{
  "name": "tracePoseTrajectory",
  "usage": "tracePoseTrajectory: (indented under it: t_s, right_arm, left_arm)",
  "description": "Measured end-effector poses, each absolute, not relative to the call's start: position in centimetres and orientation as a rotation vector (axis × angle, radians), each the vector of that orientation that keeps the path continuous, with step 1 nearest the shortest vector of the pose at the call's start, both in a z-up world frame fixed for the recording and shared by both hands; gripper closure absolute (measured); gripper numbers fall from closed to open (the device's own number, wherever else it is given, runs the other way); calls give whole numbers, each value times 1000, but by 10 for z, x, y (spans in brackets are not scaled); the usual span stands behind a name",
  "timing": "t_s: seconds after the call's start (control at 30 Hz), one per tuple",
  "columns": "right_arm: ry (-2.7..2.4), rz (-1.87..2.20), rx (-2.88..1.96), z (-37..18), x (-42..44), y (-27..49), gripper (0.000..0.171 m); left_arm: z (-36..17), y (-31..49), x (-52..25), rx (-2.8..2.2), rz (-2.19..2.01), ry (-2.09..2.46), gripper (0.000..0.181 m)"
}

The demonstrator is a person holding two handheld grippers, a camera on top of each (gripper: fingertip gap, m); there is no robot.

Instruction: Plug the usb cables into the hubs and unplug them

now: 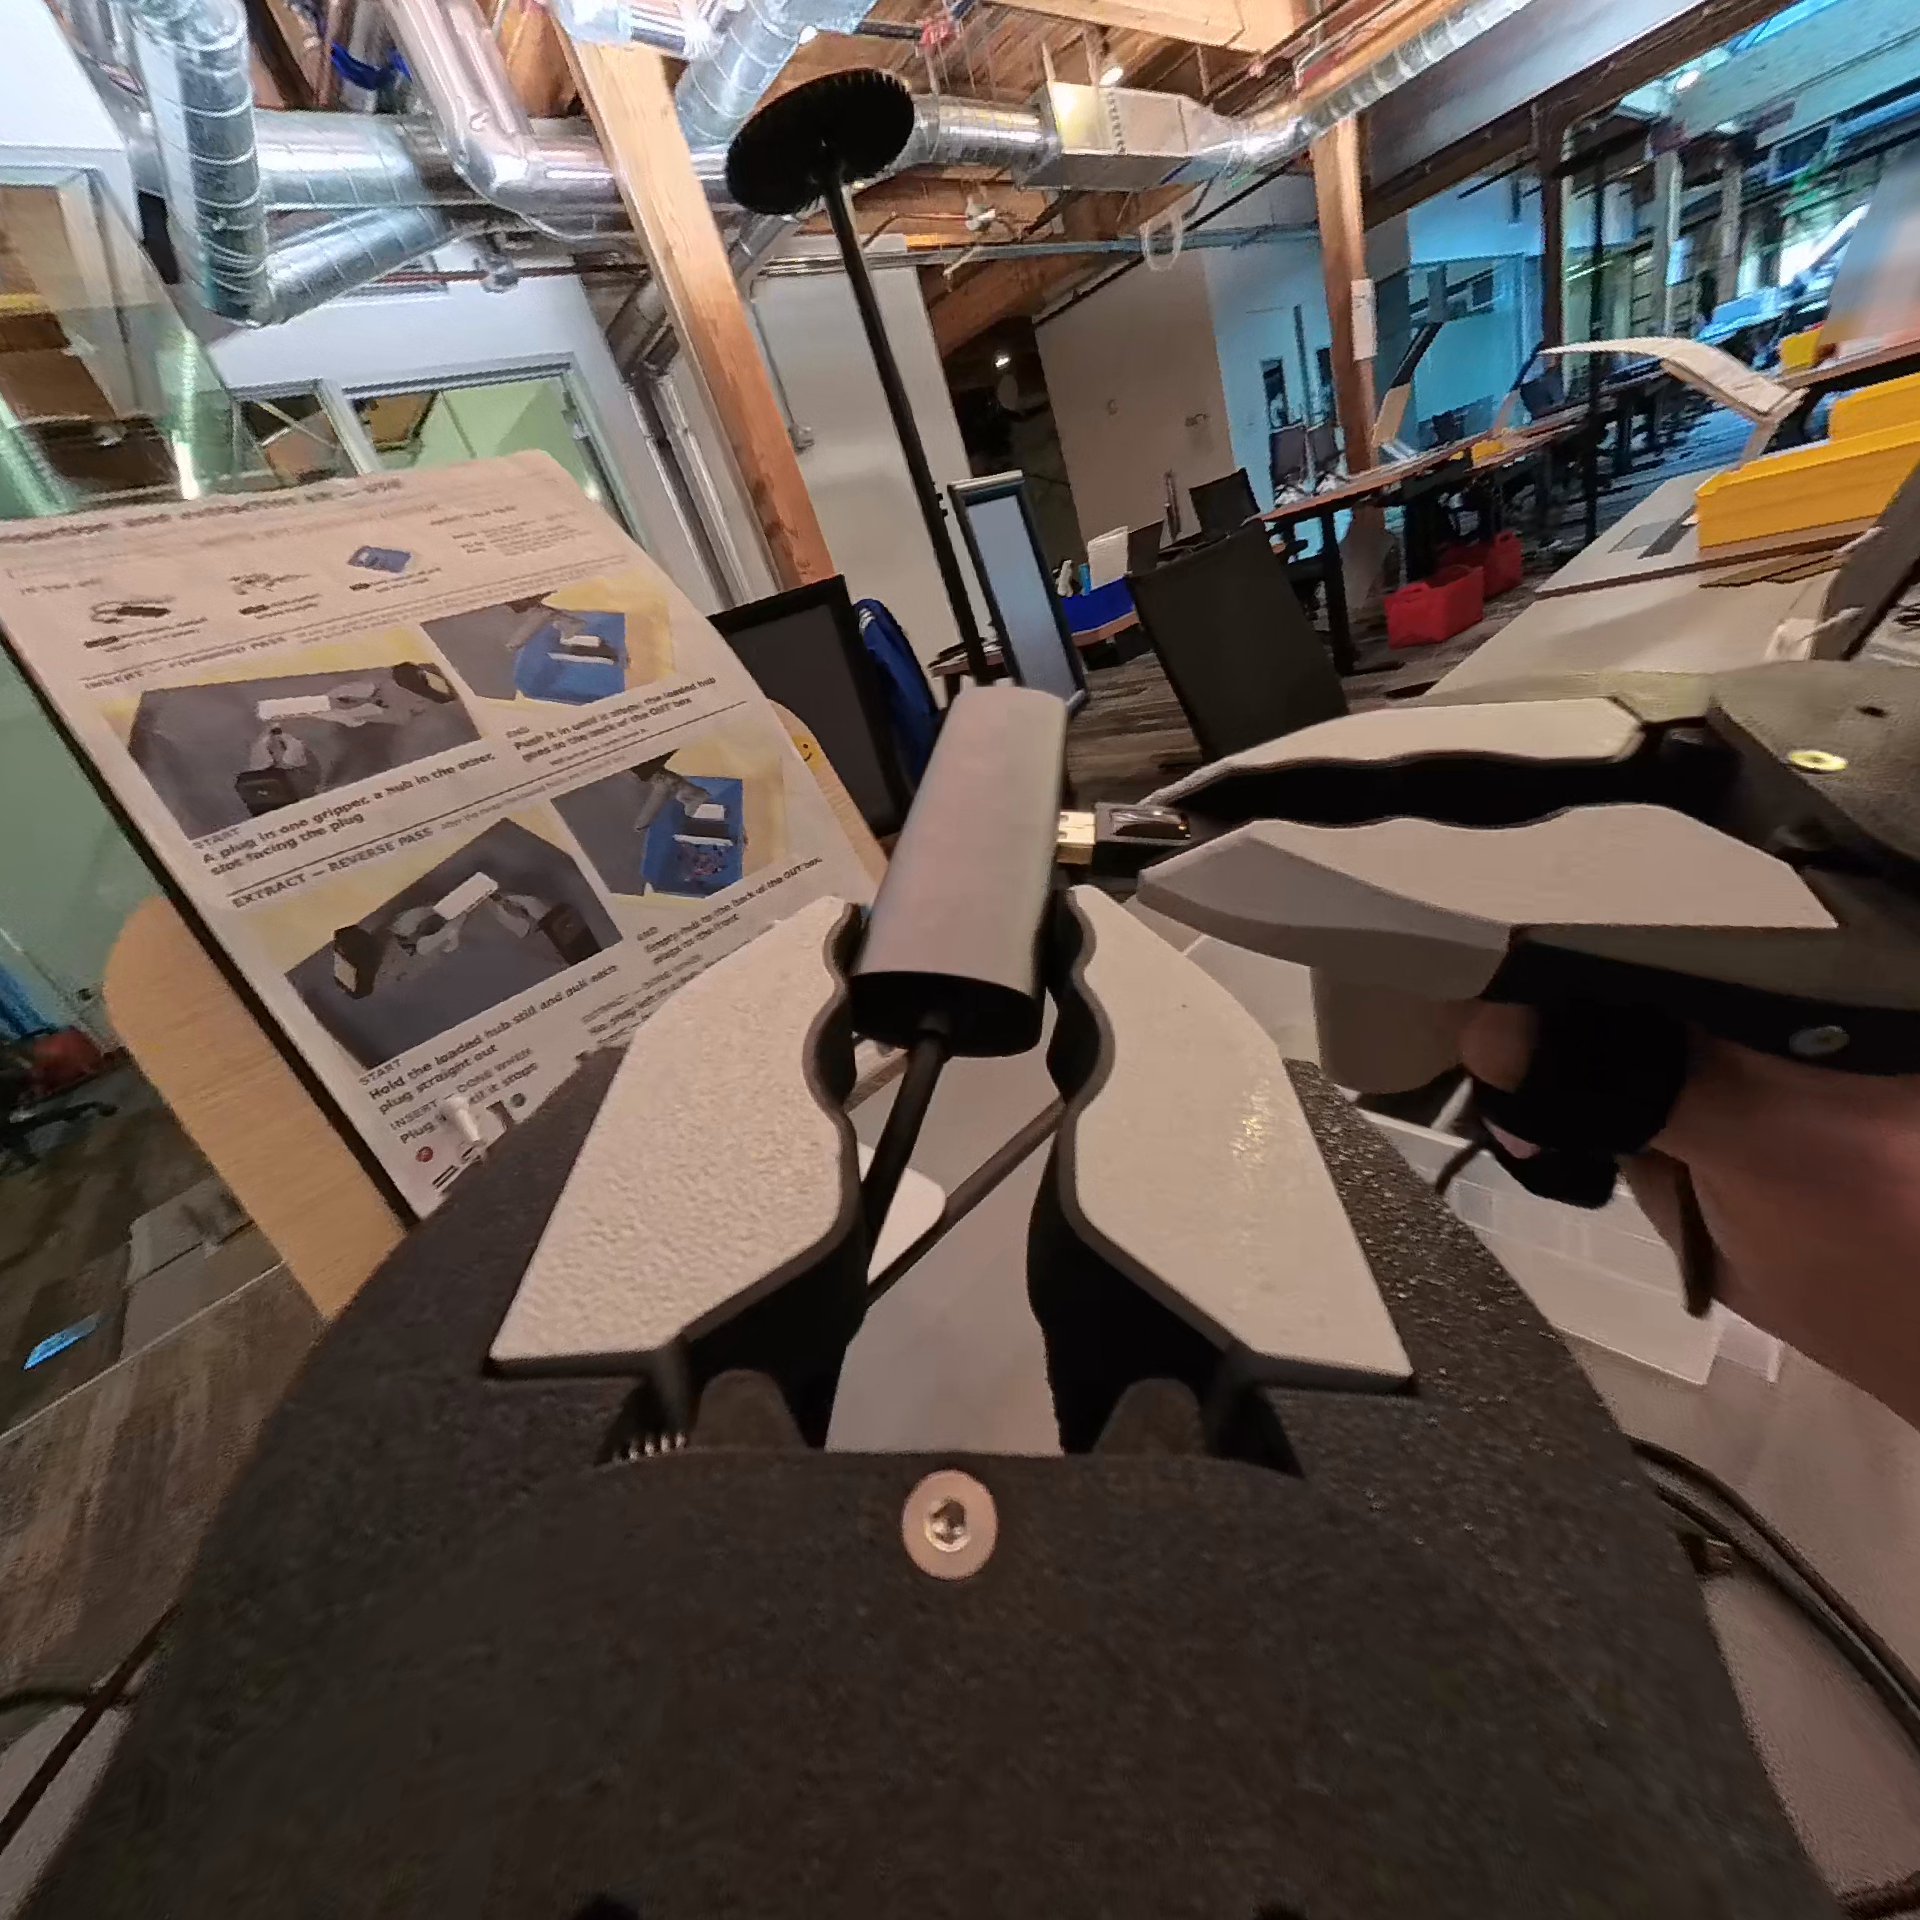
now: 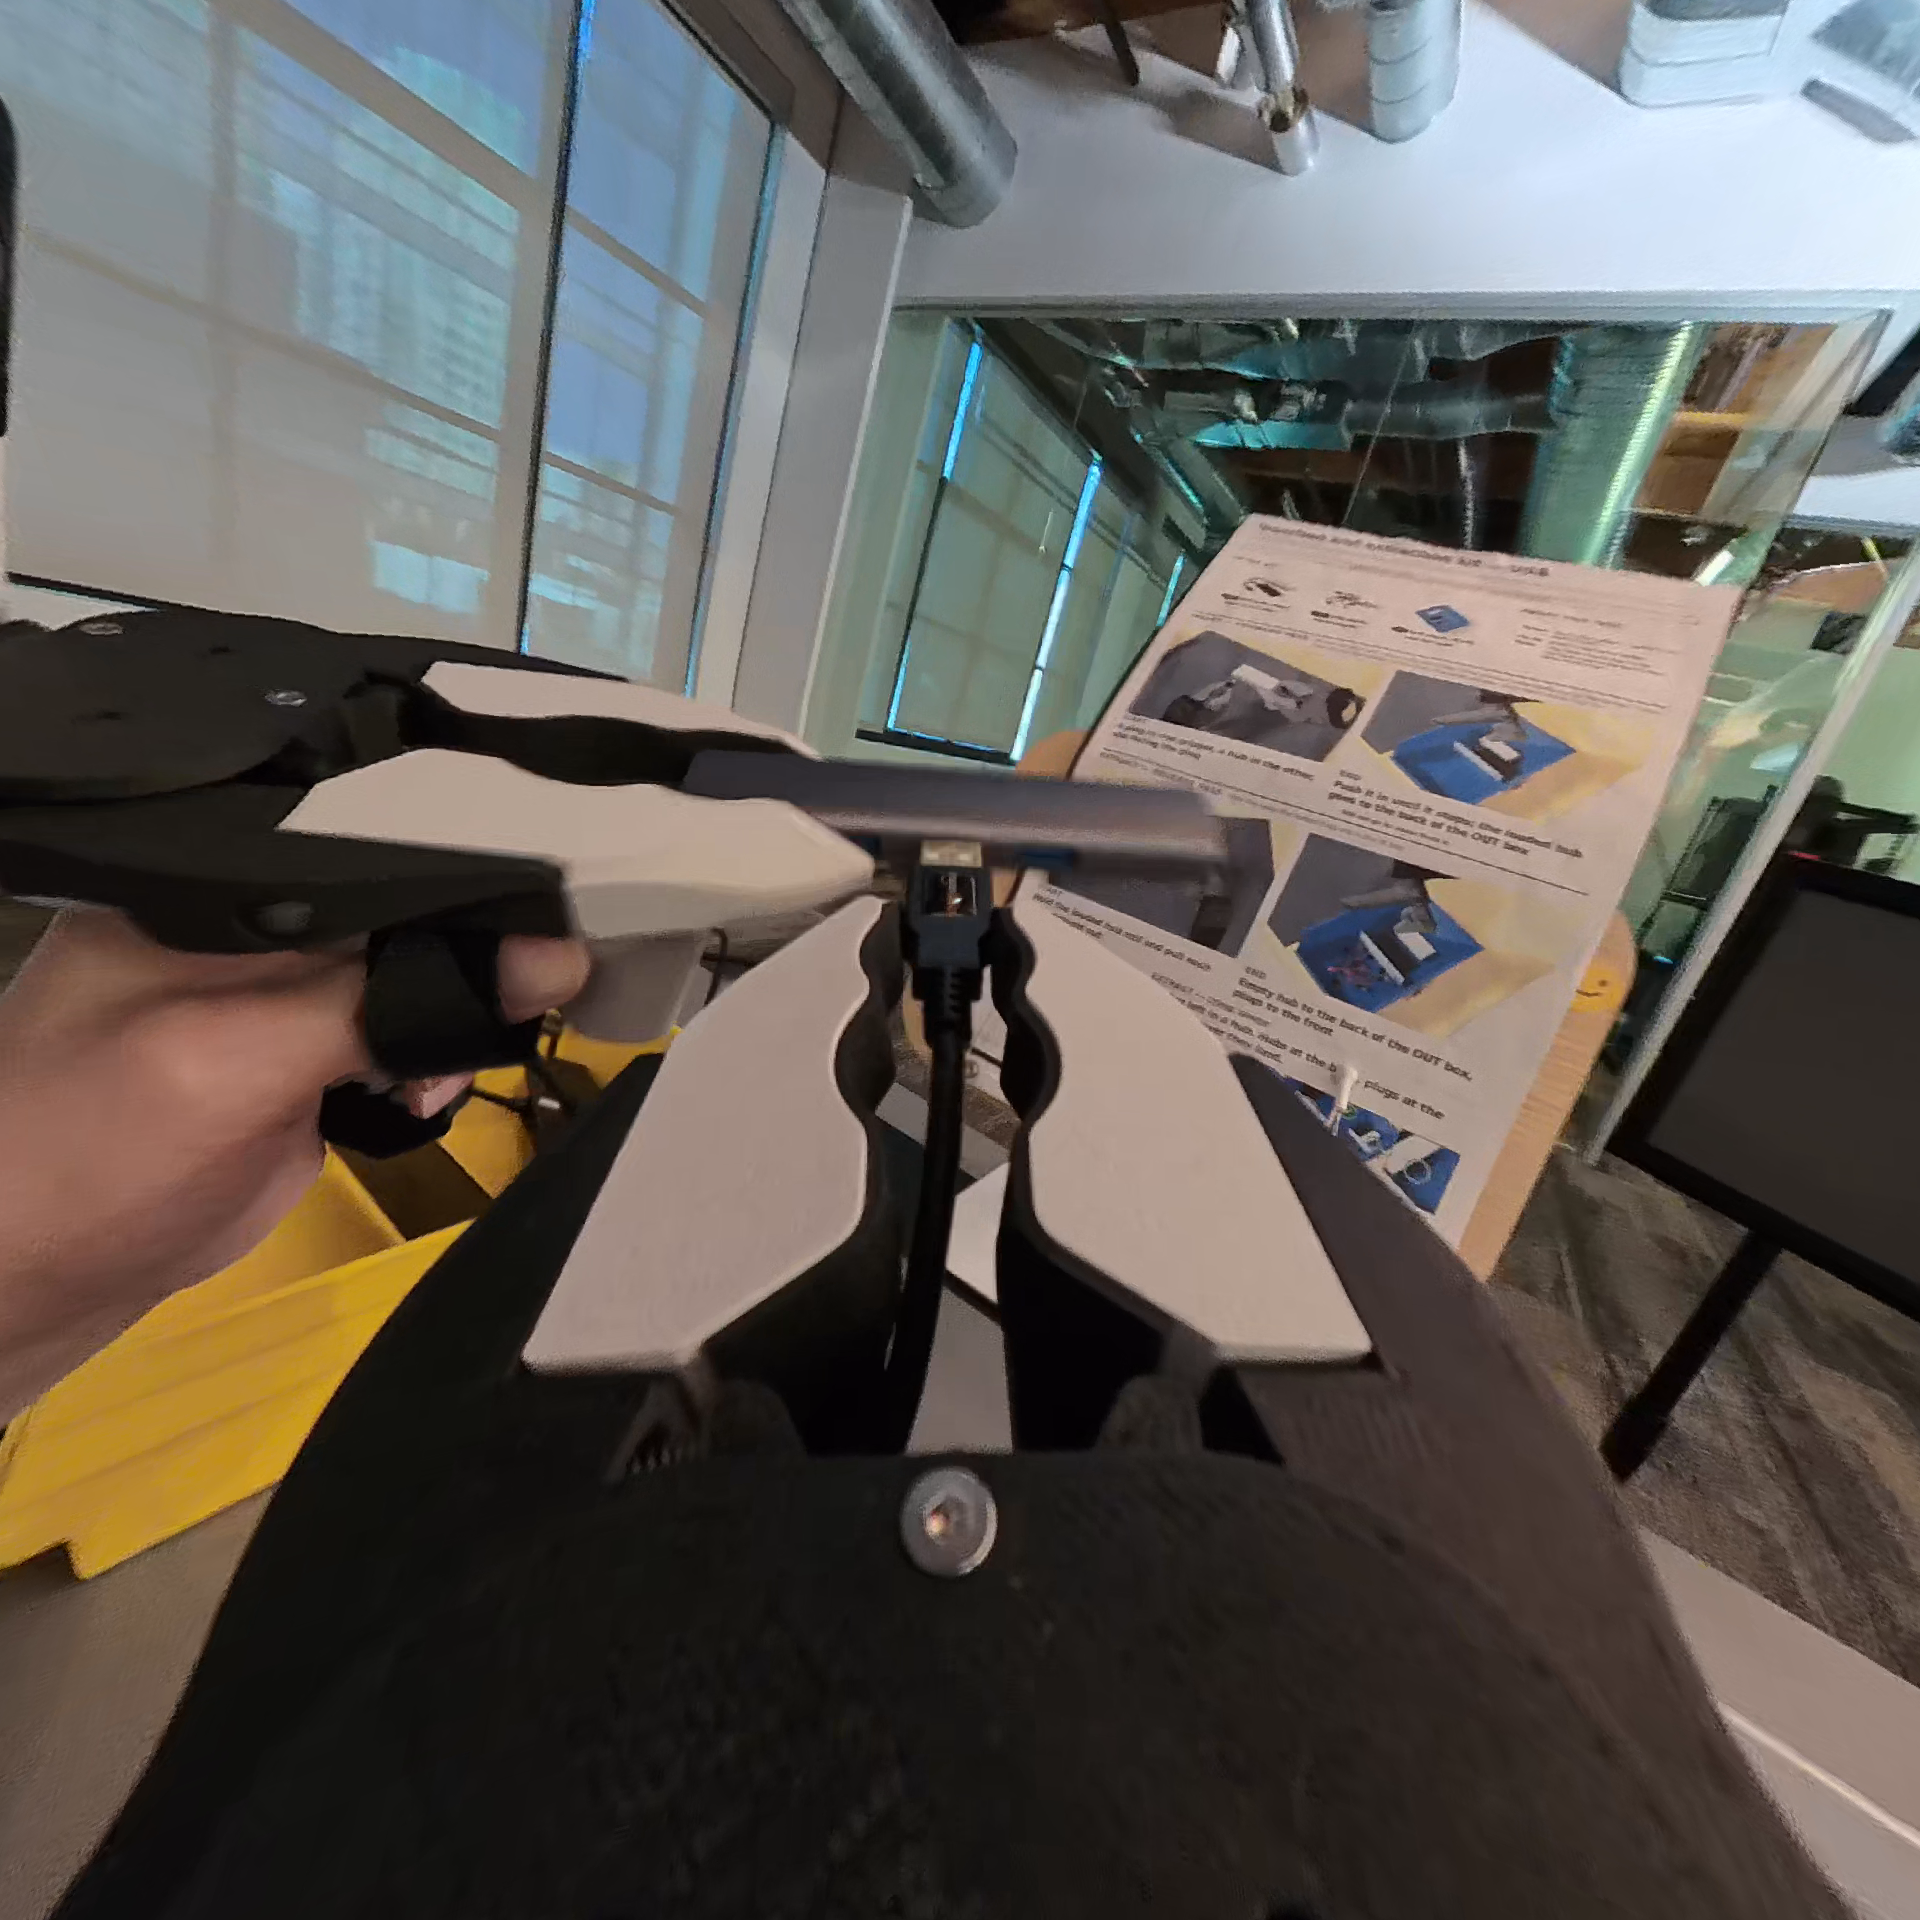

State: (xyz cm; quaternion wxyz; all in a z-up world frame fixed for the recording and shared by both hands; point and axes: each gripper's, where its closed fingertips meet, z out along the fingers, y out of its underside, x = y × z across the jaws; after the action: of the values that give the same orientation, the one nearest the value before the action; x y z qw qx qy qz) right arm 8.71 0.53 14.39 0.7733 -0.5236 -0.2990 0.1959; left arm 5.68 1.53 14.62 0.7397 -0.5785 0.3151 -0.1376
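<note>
My left gripper [image 1: 956, 914] is shut on a dark grey bar-shaped USB hub [image 1: 977, 842], held in the air with its black cable [image 1: 904, 1122] hanging back between my fingers. My right gripper [image 1: 1153, 842] comes in from the right, shut on a black USB plug [image 1: 1127, 828] whose metal tip [image 1: 1077, 836] meets the hub's side. In the right wrist view my right gripper [image 2: 945, 914] grips the plug [image 2: 948, 909]; its metal tip [image 2: 951, 854] enters the hub's [image 2: 1039, 805] lower edge. The left gripper [image 2: 831, 800] holds the hub from the left.
A printed instruction sheet [image 1: 416, 769] leans on a board at the left and also shows in the right wrist view [image 2: 1382, 831]. Yellow bins [image 1: 1808, 488] stand on the table at the right and show under the left hand [image 2: 229, 1371]. A black monitor [image 2: 1797, 1070] stands at right.
</note>
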Motion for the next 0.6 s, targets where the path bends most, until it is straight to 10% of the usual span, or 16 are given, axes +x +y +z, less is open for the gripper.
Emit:
tracePoseTrajectory:
  t_s: [0.33, 0.6]
  right_arm:
    - [-701, 585, -1290, 124, 97, 19, 154]
    - [-1239, 938, -1835, -11, 66, -14, 155]
  left_arm:
    - [173, 9, -17, -1274, -405, 508, 147]
    - [182, -11, -11, -1245, -509, 587, 147]
